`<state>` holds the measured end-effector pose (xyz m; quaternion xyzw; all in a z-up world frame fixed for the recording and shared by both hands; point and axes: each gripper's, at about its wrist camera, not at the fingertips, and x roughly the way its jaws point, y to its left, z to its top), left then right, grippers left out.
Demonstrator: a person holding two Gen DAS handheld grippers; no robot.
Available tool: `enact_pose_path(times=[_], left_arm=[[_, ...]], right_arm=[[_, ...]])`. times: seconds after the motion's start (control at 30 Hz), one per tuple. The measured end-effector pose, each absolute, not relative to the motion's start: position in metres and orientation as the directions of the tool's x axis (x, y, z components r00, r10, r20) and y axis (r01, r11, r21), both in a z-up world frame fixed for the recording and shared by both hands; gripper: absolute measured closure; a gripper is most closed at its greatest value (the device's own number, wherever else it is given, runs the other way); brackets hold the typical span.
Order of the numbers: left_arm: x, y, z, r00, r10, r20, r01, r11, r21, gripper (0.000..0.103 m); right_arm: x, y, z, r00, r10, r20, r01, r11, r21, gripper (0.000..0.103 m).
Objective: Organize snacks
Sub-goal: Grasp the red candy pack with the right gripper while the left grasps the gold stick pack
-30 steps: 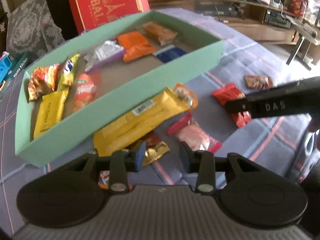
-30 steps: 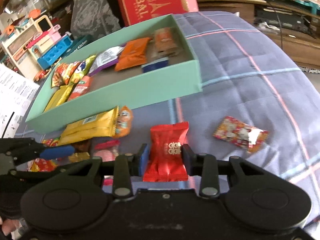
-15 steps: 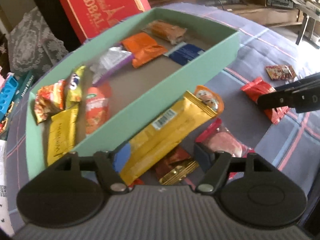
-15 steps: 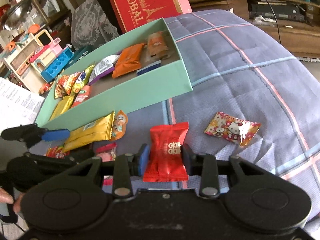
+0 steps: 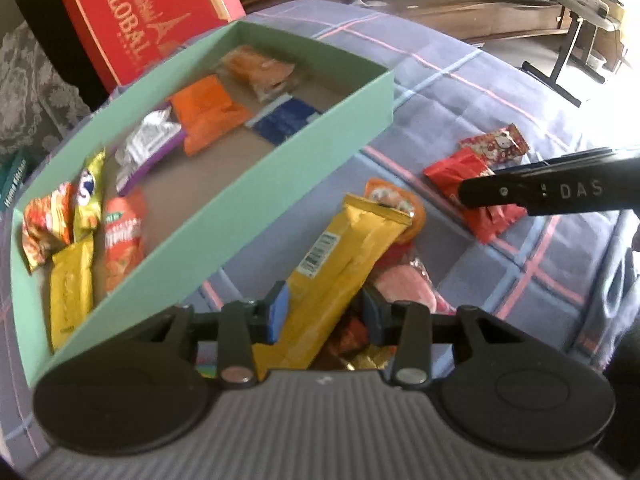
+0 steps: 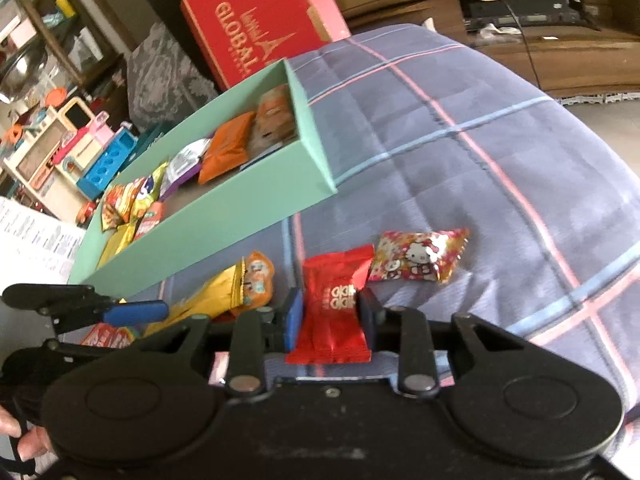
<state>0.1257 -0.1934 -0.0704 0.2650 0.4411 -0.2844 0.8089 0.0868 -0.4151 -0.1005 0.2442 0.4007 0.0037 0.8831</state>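
Closing since 0.5 s ago, left claw [image 5: 324, 314] now grips yellow bar [image 5: 340, 268] between its fingers.

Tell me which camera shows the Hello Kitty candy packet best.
The right wrist view: the Hello Kitty packet lies whole and unobstructed on the blanket, print readable, beside the red packet. The left wrist view shows it small and far off, just above the right gripper's finger.

Soft daylight from the right, blown-out glare at far edges, motion blur, heavy fisheye bending.
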Motion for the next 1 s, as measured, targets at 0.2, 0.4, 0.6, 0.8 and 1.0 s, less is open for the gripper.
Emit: enact_pose_path(times=[0.2,0.4,0.6,0.8,1.0], left_arm=[[0.136,-0.208,-0.074,0.494,-0.188,-0.849,0.701,0.664,0.261,0.051],[0.141,-0.211,-0.082,0.466,-0.207,-0.86,0.707,0.671,0.222,0.073],[0.136,-0.201,-0.065,0.491,-0.235,-0.839,0.647,0.744,0.17,0.088],[0.138,-0.174,-0.043,0.467,-0.298,-0.832,0.584,0.811,0.038,0.092],[0.134,-0.155,-0.037,0.477,-0.32,-0.819,0.556,0.831,-0.001,0.092]], right_arm=[[0.083,-0.418,-0.104,0.687,0.214,-0.694,0.188,0.871,0.455,0.074],[0.078,-0.425,-0.106,0.694,0.23,-0.682,0.201,0.848,0.491,0.074],[0.08,-0.416,-0.1,0.683,0.203,-0.702,0.205,0.868,0.451,0.076],[0.081,-0.411,-0.092,0.676,0.218,-0.703,0.207,0.86,0.466,0.086],[0.084,-0.4,-0.076,0.679,0.196,-0.707,0.178,0.89,0.419,0.087]])
